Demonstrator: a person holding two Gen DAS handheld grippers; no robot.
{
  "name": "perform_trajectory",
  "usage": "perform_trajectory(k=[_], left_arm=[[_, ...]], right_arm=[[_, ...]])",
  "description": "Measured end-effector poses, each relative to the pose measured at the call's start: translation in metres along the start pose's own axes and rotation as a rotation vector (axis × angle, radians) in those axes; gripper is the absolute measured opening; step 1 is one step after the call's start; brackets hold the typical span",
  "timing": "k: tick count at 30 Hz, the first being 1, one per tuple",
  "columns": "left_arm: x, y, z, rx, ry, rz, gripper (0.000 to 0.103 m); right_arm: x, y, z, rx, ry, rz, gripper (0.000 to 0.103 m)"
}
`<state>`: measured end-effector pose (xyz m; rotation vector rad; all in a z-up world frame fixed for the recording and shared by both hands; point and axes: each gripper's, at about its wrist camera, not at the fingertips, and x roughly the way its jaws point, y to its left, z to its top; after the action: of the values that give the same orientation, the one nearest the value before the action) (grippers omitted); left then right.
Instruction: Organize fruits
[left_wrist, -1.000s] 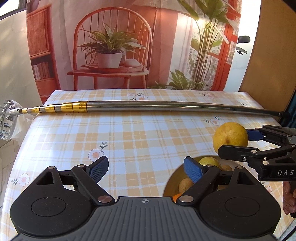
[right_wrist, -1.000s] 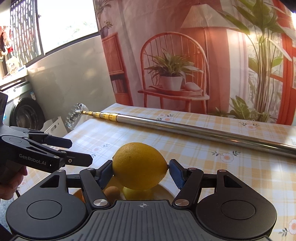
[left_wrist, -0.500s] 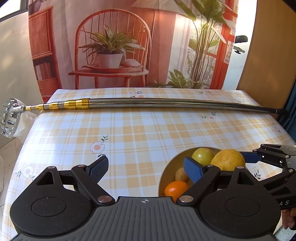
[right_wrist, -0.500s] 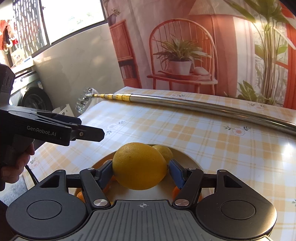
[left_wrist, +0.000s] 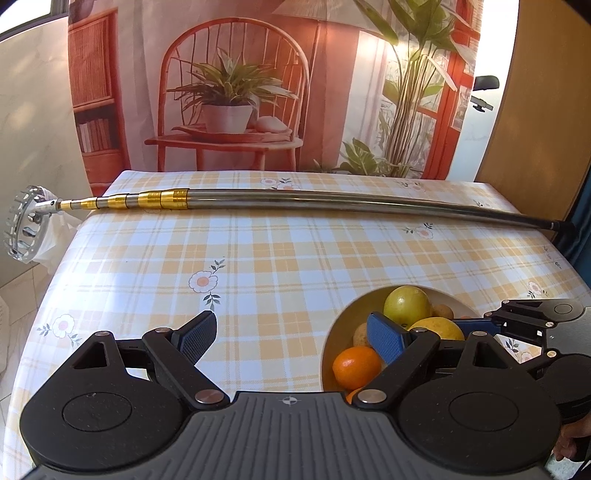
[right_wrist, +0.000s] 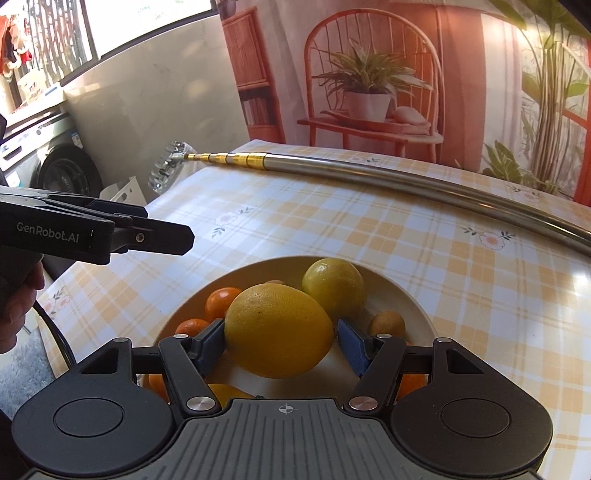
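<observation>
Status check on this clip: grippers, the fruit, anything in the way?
Right gripper shut on big yellow citrus, over the bowl. Left gripper open, empty, beside bowl. Bowl already holds oranges and other fruit. Metal pole lies far back, not in the way.

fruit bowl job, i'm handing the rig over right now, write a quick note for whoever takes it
Right hand-held gripper: shut on the big yellow citrus, held just above the bowl.
Left hand-held gripper: open, empty, over the tablecloth beside the bowl.
In the bowl: a yellow-green citrus, oranges, a small brown fruit.
Done: the citrus has reached the bowl.
Left: lower it into a free spot, open the jaws, back away. No loose fruit shows on the table.
</observation>
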<state>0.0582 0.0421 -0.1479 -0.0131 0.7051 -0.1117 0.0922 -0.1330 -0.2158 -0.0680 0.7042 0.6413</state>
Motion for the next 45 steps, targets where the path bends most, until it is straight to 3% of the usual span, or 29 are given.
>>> perform_trajectory(k=[20,22,24,33,45], left_arm=[[0.001,0.0,-0.001,-0.005,-0.001,-0.003,0.09],[0.0,0.0,-0.001,-0.006,-0.003,-0.003,0.09],[-0.001,0.0,-0.001,-0.008,-0.005,-0.005,0.09],[-0.014,-0.003,0.006,-0.005,-0.031,-0.025,0.09],[-0.064,-0.012,0.049,0.005,-0.183,-0.007,0.093]], right_arm=[[0.008,-0.001,0.003,0.02,0.064,-0.034,0.063],[0.004,-0.001,0.004,0.024,0.044,-0.033,0.064],[-0.001,-0.002,0.007,0.028,0.024,-0.039,0.074],[-0.047,-0.017,0.032,0.094,-0.111,-0.097,0.1],[-0.129,-0.03,0.078,0.147,-0.325,-0.189,0.103]])
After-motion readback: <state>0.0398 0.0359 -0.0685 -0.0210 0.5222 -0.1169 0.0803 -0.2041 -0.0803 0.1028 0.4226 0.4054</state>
